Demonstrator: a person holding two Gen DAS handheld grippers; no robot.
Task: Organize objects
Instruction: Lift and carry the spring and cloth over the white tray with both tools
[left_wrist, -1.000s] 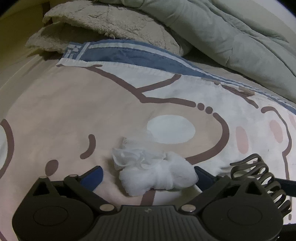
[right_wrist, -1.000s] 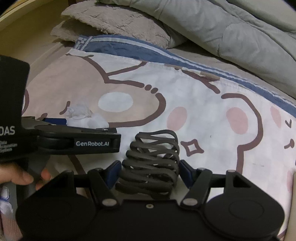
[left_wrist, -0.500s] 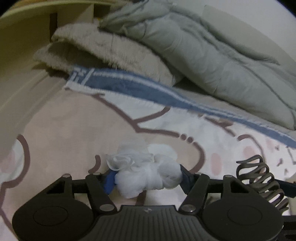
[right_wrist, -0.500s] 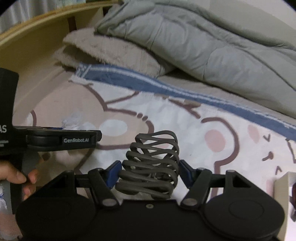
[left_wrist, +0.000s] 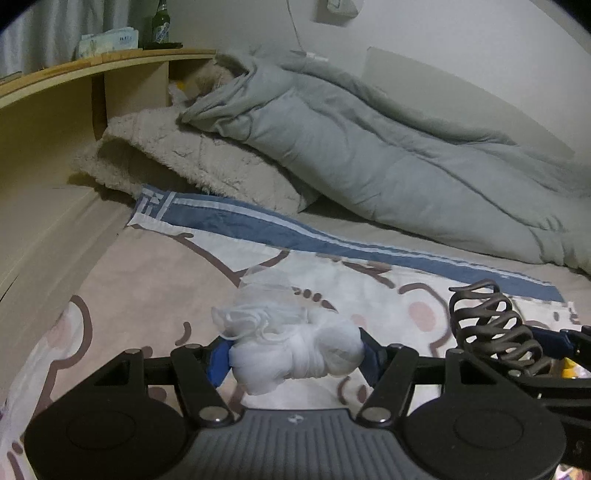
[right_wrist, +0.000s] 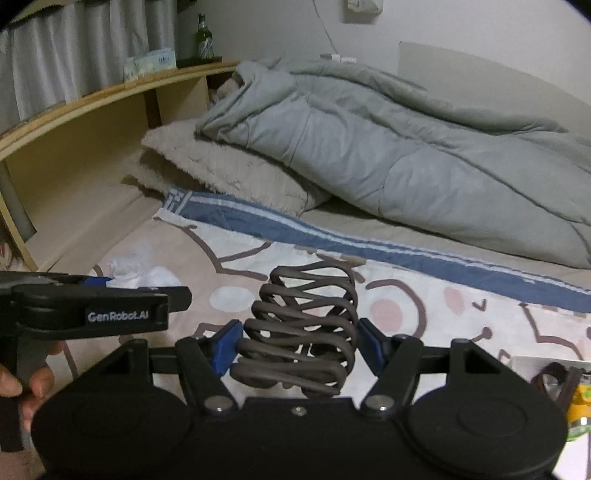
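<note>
Right wrist: right gripper (right_wrist: 297, 341) clamps hair claw (right_wrist: 303, 328); left gripper (left_wrist: 295, 356) squeezes white mesh wad (left_wrist: 291, 350), half-hidden

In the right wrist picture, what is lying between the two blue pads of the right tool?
A dark hair claw clip sits between the pads of the right tool, gripped on both sides. The right wrist view shows this.

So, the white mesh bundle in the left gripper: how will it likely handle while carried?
Probably soft and floppy: the white mesh bundle bulges between the left gripper's pads, and loose loops spill out in front. It looks very light for its size, being gauzy and see-through. It seems unlikely to slip, since the mesh gives under the pads.
</note>
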